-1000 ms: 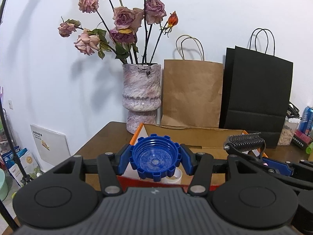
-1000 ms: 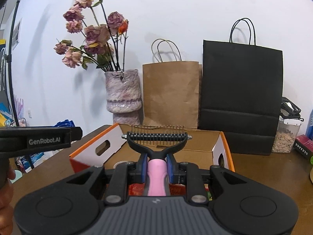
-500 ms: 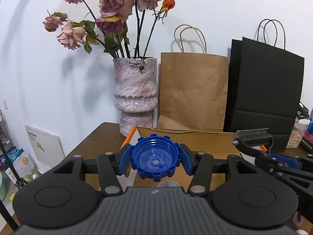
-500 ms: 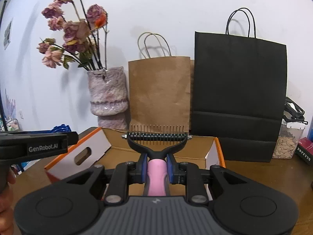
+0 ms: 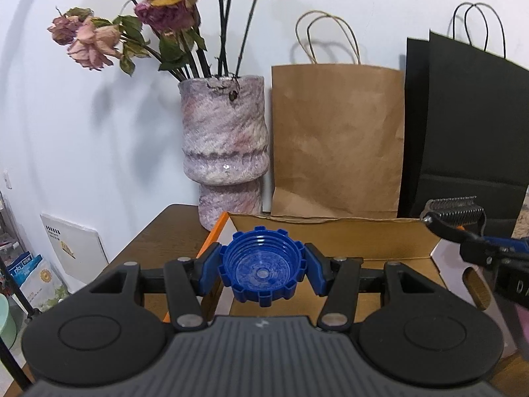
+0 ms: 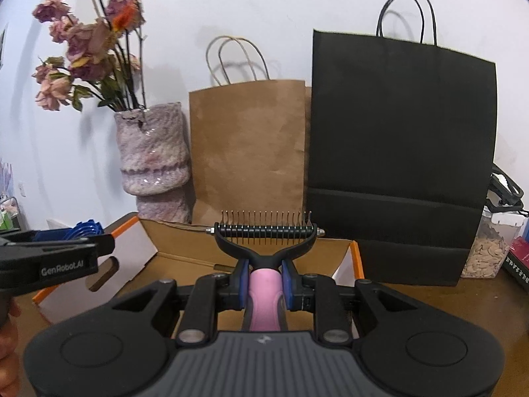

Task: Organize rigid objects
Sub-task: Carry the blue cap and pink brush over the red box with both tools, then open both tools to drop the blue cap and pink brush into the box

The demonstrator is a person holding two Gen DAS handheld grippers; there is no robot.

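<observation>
Left wrist view: left gripper (image 5: 263, 269) clamped on the blue screw cap (image 5: 263, 268), right gripper (image 6: 264, 279) clamped on the pink-handled pet rake comb (image 6: 266, 254) (teeth up), so lower each inside the cardboard box (image 5: 337, 231) before letting go.

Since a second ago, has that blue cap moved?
Yes. The blue cap, gripped by the left gripper, has come closer to the vase, which looms larger.

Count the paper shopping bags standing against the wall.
2: a brown paper bag beside the vase, and a black paper bag on its right. More may be hidden behind.
</observation>
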